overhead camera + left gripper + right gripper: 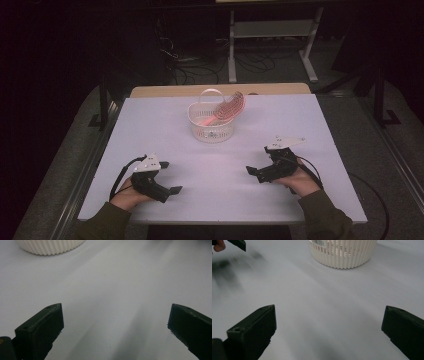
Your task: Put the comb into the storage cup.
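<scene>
A white ribbed basket (212,129) stands at the back middle of the white table top (150,125), with a pink hairbrush (229,108) leaning out of it to the right. My left gripper (170,177) rests low at the front left, open, nothing between its jaws. My right gripper (258,160) sits at the front right, open and empty as well. The two point toward each other across a bare stretch. In the left gripper view the left gripper (115,320) faces the basket's base (50,246). In the right gripper view the right gripper (329,322) faces the basket (343,253).
A wooden table edge (220,90) shows behind the white board. Farther back stand a white desk frame (270,30) and floor cables (200,65). The room around is dark. A tip of the other gripper (237,243) and a finger (218,246) show in the right gripper view.
</scene>
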The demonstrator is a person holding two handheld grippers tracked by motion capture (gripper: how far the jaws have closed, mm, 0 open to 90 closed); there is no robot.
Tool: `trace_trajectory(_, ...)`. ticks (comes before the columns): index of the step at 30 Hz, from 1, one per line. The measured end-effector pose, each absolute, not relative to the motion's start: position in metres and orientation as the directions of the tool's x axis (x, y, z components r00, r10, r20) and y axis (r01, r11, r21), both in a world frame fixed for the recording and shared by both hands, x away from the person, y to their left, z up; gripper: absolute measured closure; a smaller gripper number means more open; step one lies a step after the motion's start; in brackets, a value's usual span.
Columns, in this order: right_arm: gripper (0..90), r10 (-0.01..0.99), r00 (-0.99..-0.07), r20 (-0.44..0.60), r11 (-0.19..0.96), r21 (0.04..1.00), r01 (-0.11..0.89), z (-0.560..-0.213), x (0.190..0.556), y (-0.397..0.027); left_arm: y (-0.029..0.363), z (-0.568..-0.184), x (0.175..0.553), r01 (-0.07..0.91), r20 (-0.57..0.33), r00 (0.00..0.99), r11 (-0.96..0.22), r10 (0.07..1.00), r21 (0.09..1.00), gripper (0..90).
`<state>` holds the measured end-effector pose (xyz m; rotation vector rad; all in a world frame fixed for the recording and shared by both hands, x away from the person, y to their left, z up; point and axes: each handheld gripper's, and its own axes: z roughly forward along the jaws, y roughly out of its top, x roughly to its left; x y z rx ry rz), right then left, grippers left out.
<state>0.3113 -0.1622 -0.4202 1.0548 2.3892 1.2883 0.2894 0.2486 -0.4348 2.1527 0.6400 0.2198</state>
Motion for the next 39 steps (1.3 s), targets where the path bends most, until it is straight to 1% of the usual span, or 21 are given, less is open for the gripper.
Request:
trace_trajectory(8, 0.0, 0.688, -0.71, 0.146, 0.338, 0.802, 0.493, -0.43, 0.297, -0.176, 0.248, -0.434, 0.289, 0.368, -0.073, 0.852, -0.492, 0.519, 0.789, 0.3)
trace_trajectory(17, 0.0, 0.693, -0.707, 0.144, 0.353, 0.786, 0.507, -0.439, 0.286, -0.188, 0.248, -0.435, 0.289, 0.367, -0.074, 0.853, -0.492, 0.517, 0.789, 0.2)
trace_trajectory(22, 0.0, 0.696, -0.705, 0.139, 0.356, 0.785, 0.506, -0.443, 0.28, -0.191, 0.248, -0.435, 0.288, 0.365, -0.071, 0.853, -0.494, 0.517, 0.789, 0.2)
trace_trajectory(25, 0.0, 0.697, -0.708, 0.112, 0.379, 0.781, 0.496, -0.444, 0.278, -0.192, 0.248, -0.435, 0.289, 0.365, -0.071, 0.853, -0.493, 0.517, 0.79, 0.3)
trace_trajectory(39, 0.0, 0.712, -0.695, 0.103, 0.37, 0.786, 0.496, -0.445, 0.278, -0.194, 0.248, -0.435, 0.289, 0.362, -0.071, 0.856, -0.496, 0.513, 0.789, 0.2)
